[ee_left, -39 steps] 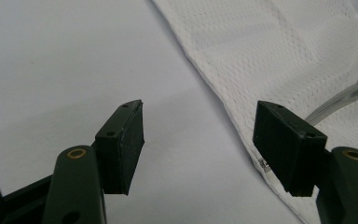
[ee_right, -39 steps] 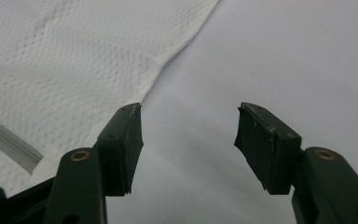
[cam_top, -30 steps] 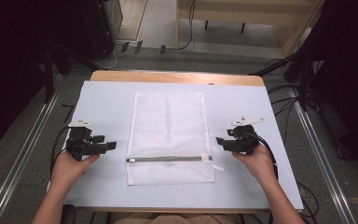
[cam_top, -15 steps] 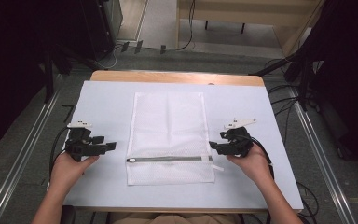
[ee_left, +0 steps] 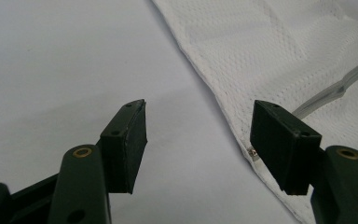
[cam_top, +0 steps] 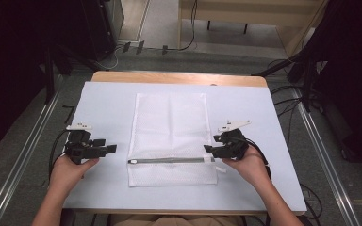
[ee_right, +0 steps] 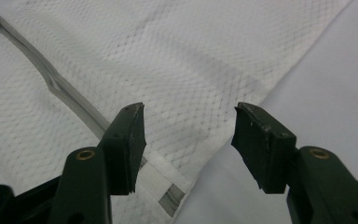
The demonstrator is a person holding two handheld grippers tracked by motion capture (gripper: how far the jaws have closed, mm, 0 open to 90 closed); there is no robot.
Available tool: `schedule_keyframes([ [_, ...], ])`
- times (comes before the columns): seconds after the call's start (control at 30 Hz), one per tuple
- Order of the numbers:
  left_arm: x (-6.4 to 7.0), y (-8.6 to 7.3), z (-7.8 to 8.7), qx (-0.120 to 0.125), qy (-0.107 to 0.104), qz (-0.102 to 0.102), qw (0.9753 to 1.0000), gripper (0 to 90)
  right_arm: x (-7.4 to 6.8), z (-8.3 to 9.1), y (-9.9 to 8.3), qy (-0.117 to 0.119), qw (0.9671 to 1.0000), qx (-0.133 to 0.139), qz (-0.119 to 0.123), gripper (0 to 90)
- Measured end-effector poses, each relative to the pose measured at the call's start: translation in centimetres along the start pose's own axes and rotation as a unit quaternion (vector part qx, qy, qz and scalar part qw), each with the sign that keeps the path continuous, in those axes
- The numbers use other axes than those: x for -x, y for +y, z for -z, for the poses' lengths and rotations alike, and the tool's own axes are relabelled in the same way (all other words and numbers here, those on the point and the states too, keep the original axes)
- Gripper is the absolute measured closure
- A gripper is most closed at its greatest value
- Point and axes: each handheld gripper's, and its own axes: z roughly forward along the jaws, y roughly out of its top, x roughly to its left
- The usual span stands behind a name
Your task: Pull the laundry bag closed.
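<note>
White mesh laundry bag (cam_top: 171, 136) lying flat at the middle of the bench (cam_top: 108, 101), long side running away from the person, mesh smooth with a faint fold line down the centre. Grey zipper (cam_top: 167, 160) crossing the bag near its near end, closed along its length, a white tab at its right end by the bag's right edge. In the right gripper view, same bag (ee_right: 177, 70) spread under the jaws, zipper (ee_right: 65, 91) running diagonally from upper left down toward the bag's corner.

Right gripper (cam_top: 211, 149) at the bag's right edge, tips just at the zipper's right end, jaws spread wide with nothing between them; in the right gripper view (ee_right: 189, 140) left jaw over the zipper's end, right jaw over bare bench surface beyond the bag's edge. Contact with the fabric not clear.

Left gripper (cam_top: 109, 149) left of the bag, near its left edge but apart from it, pointing toward the zipper's left end; jaws spread, empty. In the left gripper view (ee_left: 200, 149), bag edge (ee_left: 242, 60) passing between the jaws, zipper end (ee_left: 340, 86) visible past the right jaw.

Pale sheet covering the bench, wooden strip (cam_top: 179, 77) showing along the far edge.
</note>
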Motion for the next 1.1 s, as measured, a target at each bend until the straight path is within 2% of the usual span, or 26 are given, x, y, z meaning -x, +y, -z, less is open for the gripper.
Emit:
schedule_keyframes([
  [0.5,0.2,0.0,0.2,-0.002,-0.005,-0.001,1.0000,39.6,-1.7,-0.4,1.1,0.018,0.9998,-0.005,0.012,48.4],
  [0.87,0.2,0.0,0.2,-0.005,-0.002,-0.003,1.0000,39.4,-3.4,-1.0,2.2,0.034,0.9992,-0.007,0.021,51.3],
  [1.1,0.2,0.1,-0.1,-0.007,-0.001,-0.004,1.0000,39.2,-4.6,-1.9,3.4,0.050,0.9981,-0.010,0.035,53.8],
])
